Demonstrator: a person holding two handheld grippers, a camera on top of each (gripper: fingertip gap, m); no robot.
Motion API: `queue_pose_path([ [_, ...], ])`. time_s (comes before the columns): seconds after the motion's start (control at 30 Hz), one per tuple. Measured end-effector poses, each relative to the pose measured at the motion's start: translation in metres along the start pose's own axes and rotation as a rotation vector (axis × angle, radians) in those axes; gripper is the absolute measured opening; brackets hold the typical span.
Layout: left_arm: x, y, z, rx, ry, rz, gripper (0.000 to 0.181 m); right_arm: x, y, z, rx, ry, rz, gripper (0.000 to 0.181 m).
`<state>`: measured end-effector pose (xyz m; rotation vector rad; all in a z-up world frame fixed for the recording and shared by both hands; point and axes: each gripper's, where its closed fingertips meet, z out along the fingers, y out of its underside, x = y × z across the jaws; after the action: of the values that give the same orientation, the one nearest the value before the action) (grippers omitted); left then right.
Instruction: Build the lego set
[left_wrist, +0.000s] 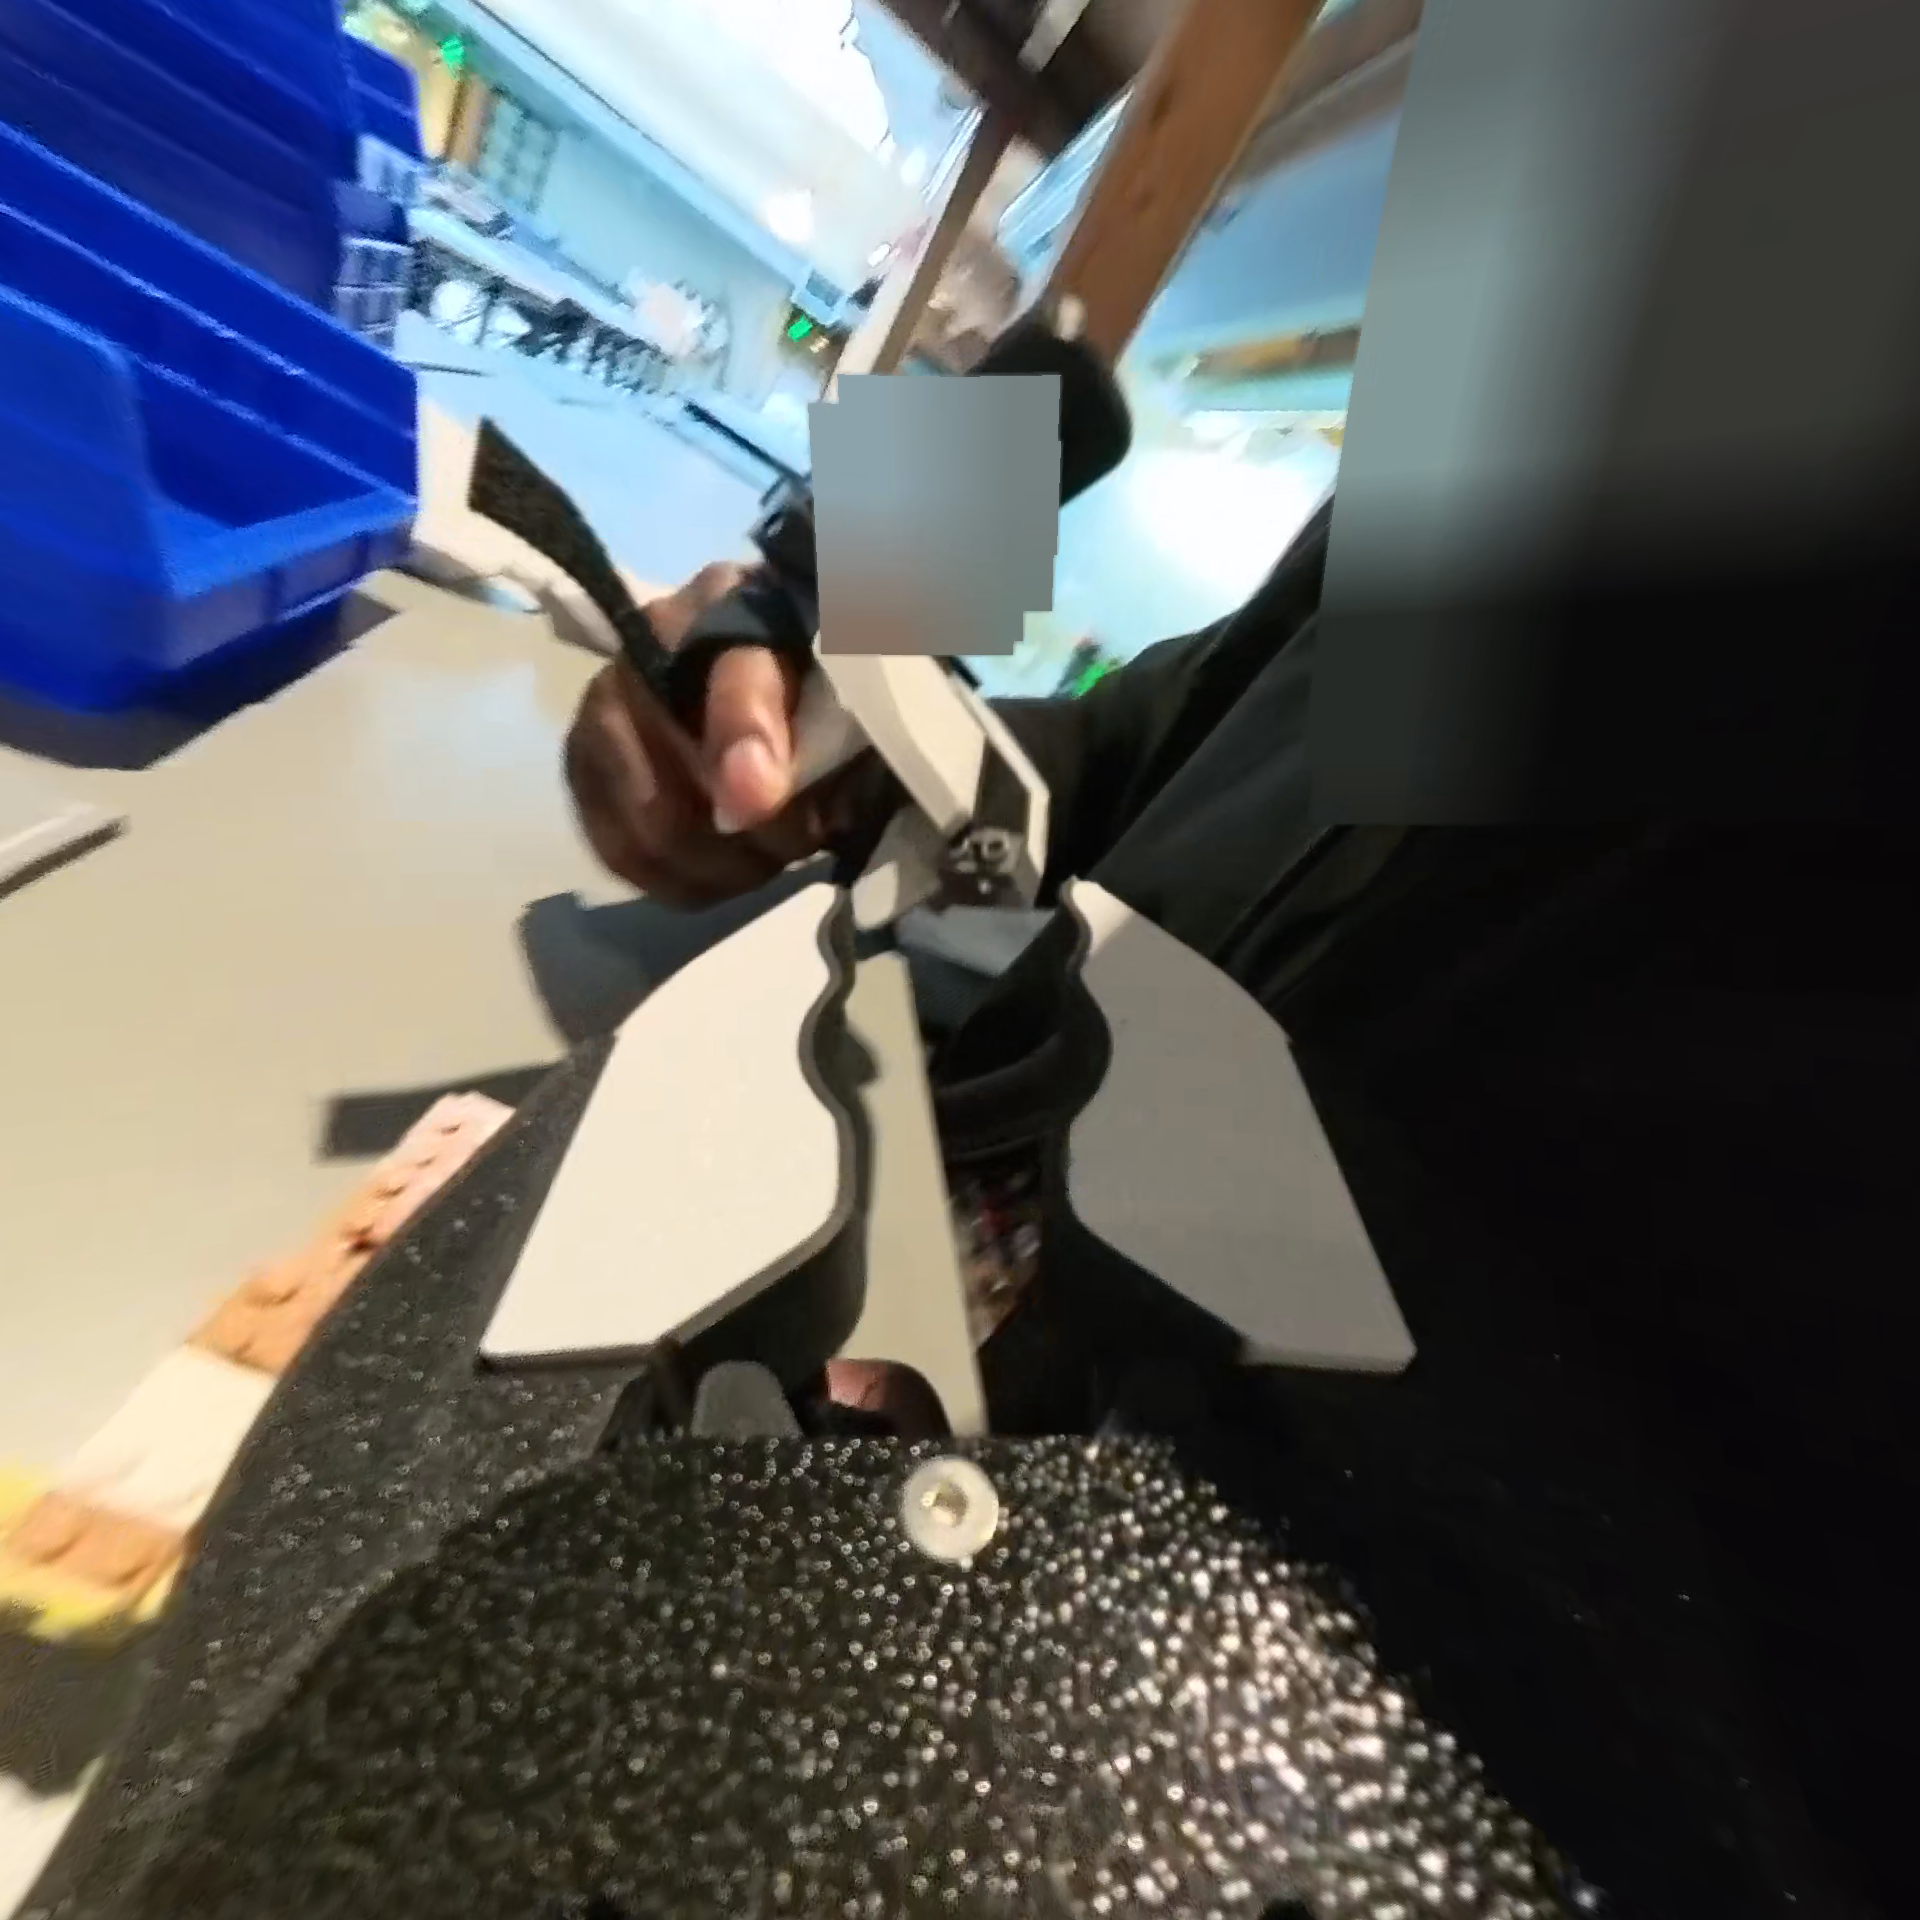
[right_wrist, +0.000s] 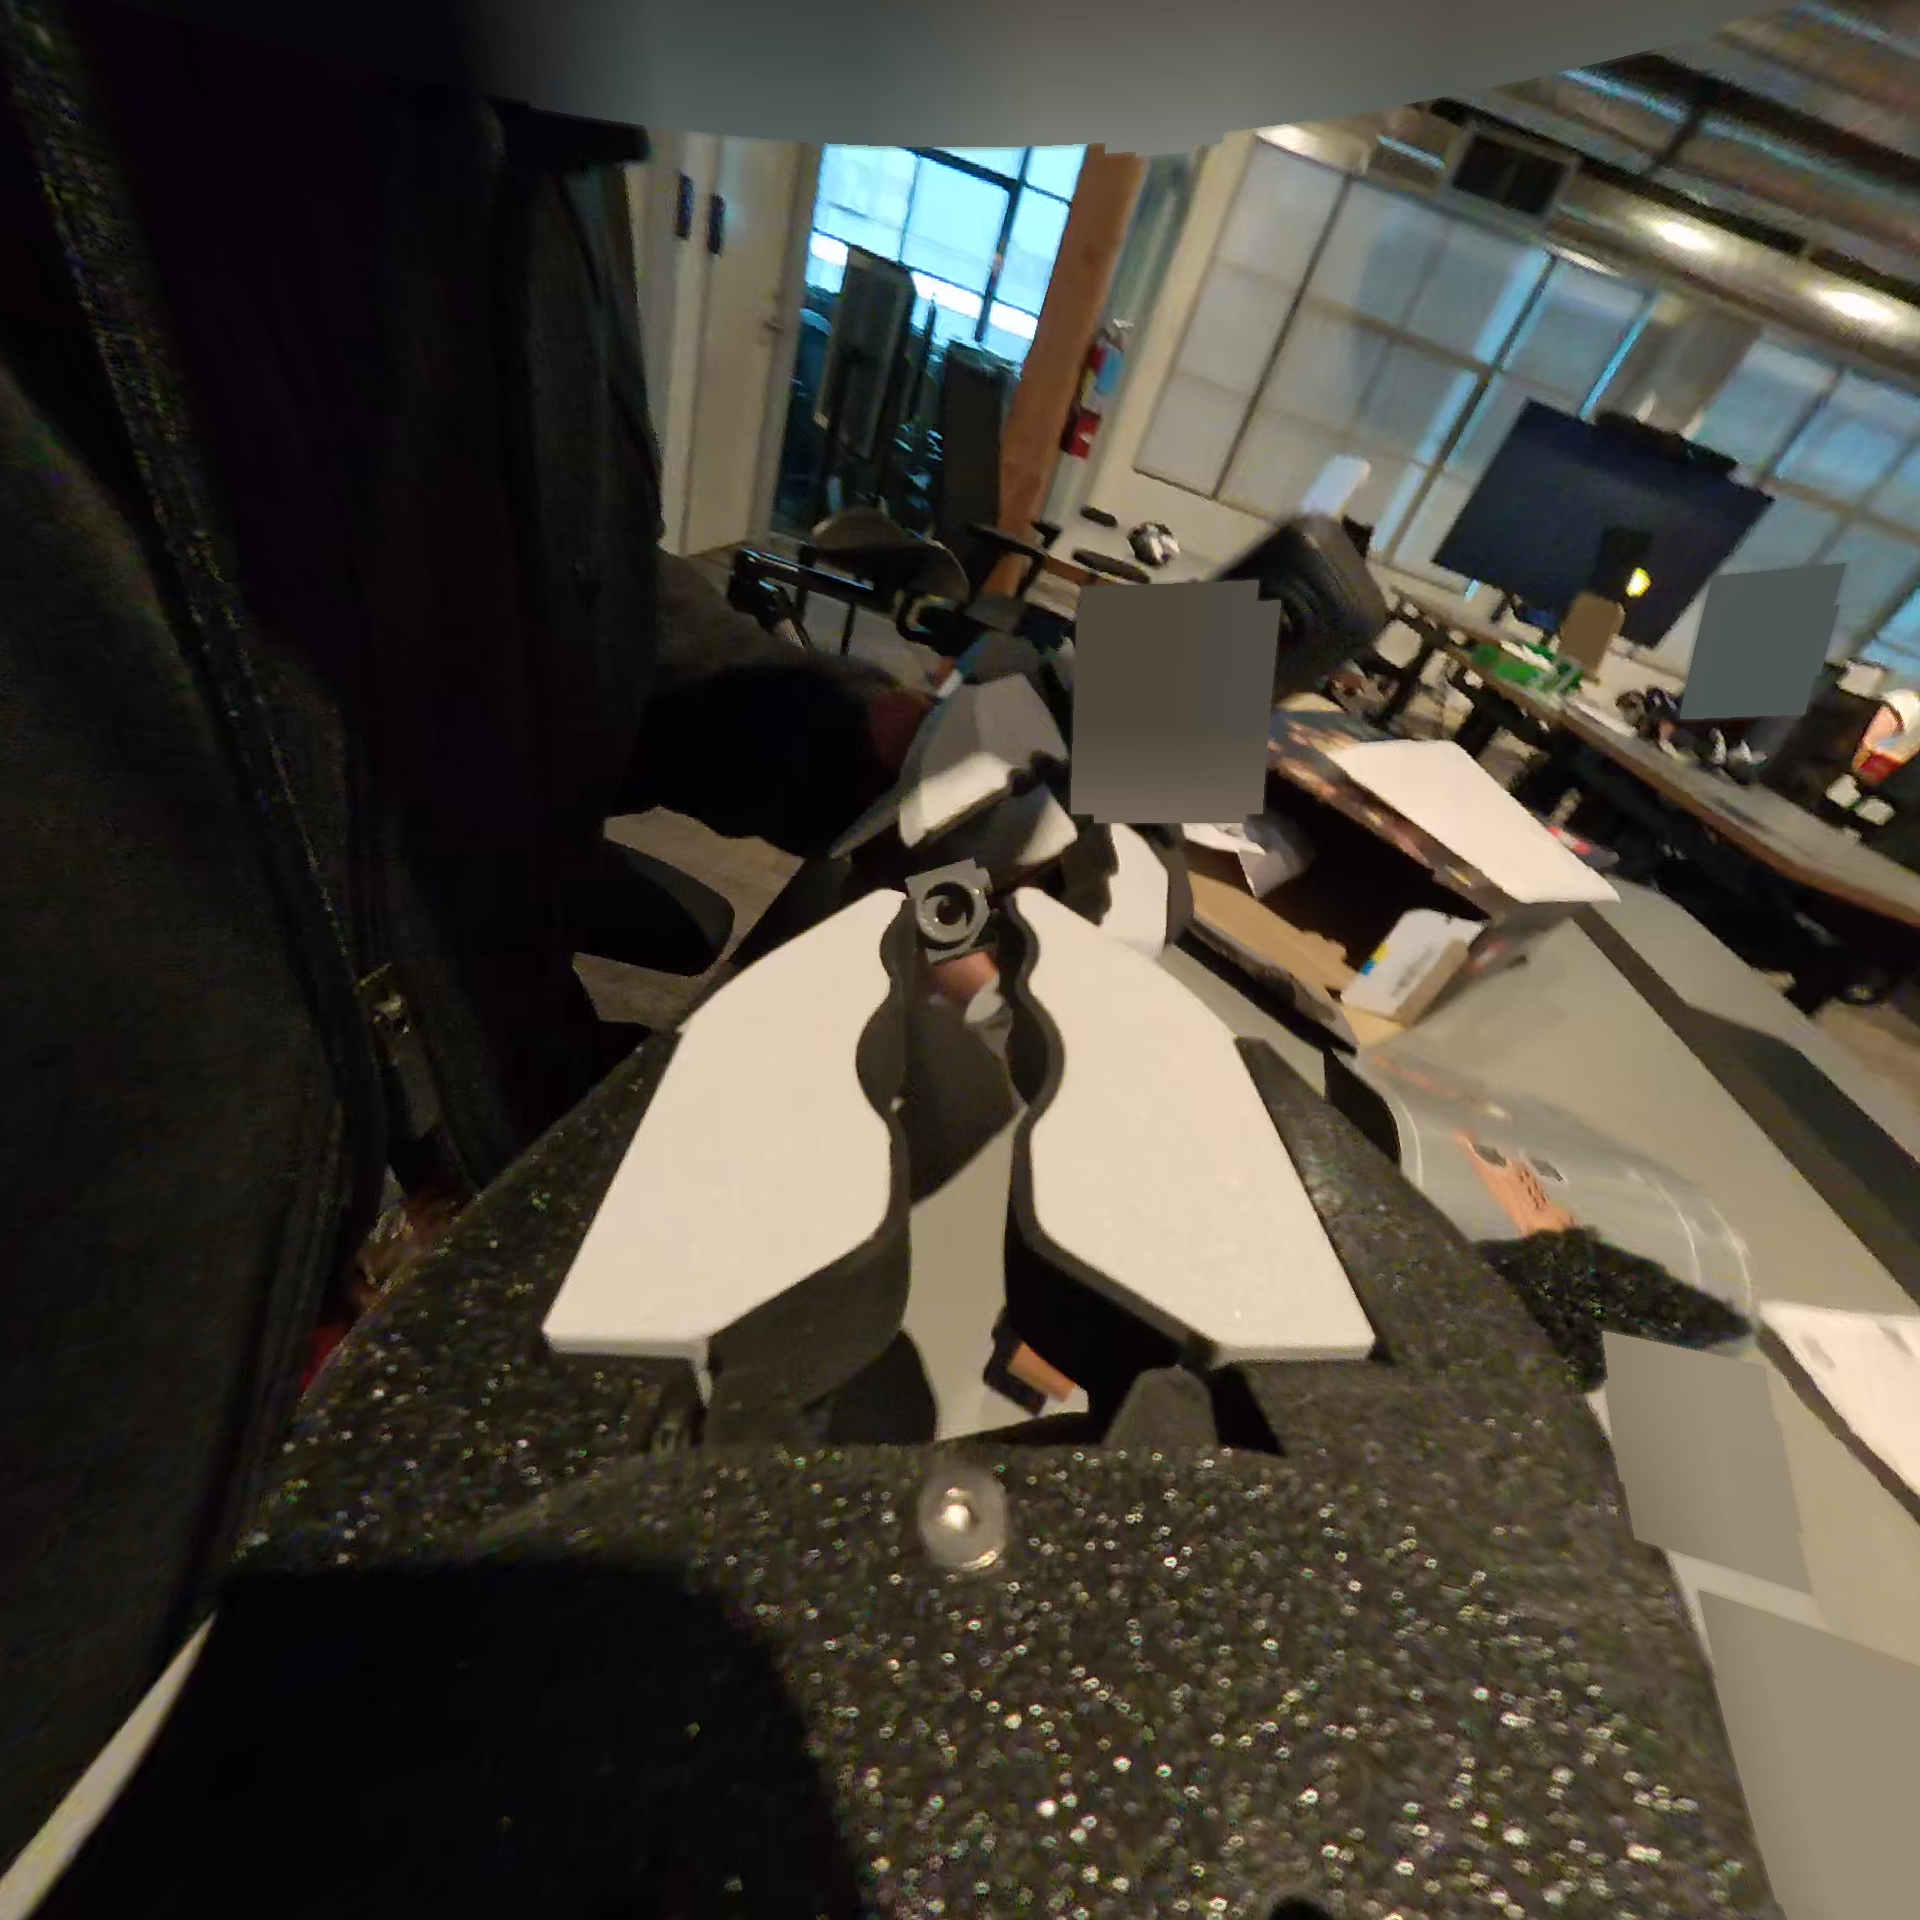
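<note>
Pinching tight with the right gripper (right_wrist: 951, 925) on a small dark grey square Lego piece with a round hole (right_wrist: 948, 912). Held right at the two fingertips, up in the air, off the bench (left_wrist: 260, 883). Just behind that piece, something small and pink (right_wrist: 964, 982), too blurry to name.

Facing it, very near, the left gripper (left_wrist: 961, 914). Spread wide apart, with nothing between its two flat grey fingers (left_wrist: 717, 1122).

Seen from the left wrist view, a bare hand (left_wrist: 675, 769) wrapped around the handle of the right gripper, with a black strap (left_wrist: 582, 540) sticking up over it.

Down low, just beside the left gripper's black body, a long strip of tan, pink, white and yellow Lego bricks (left_wrist: 260, 1320), blurry. Cannot tell if touching the gripper.

Farther off on the bench, a stack of blue plastic bins (left_wrist: 187, 416).

On the other side, a clear plastic bag with tan pieces inside (right_wrist: 1517, 1184), then an open brown cardboard box (right_wrist: 1351, 935). Far back, a big dark screen (right_wrist: 1600, 520).
</note>
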<state>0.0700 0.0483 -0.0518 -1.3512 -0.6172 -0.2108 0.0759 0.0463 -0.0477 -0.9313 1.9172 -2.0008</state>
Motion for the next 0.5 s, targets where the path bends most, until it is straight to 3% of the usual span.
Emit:
queue_pose_path([
  [0.3,0.008,0.002,0.009,-0.011,0.132,-0.082,0.020,-0.003,-0.001,0.004,0.030,-0.045,-0.037,0.015],
  [0.47,-0.002,0.000,0.007,0.006,0.058,-0.003,0.017,0.009,0.011,0.003,-0.018,0.010,0.016,0.017],
  [0.5,-0.006,-0.001,0.006,0.016,0.016,0.040,0.017,0.011,0.013,0.002,-0.045,0.036,0.034,0.026],
])
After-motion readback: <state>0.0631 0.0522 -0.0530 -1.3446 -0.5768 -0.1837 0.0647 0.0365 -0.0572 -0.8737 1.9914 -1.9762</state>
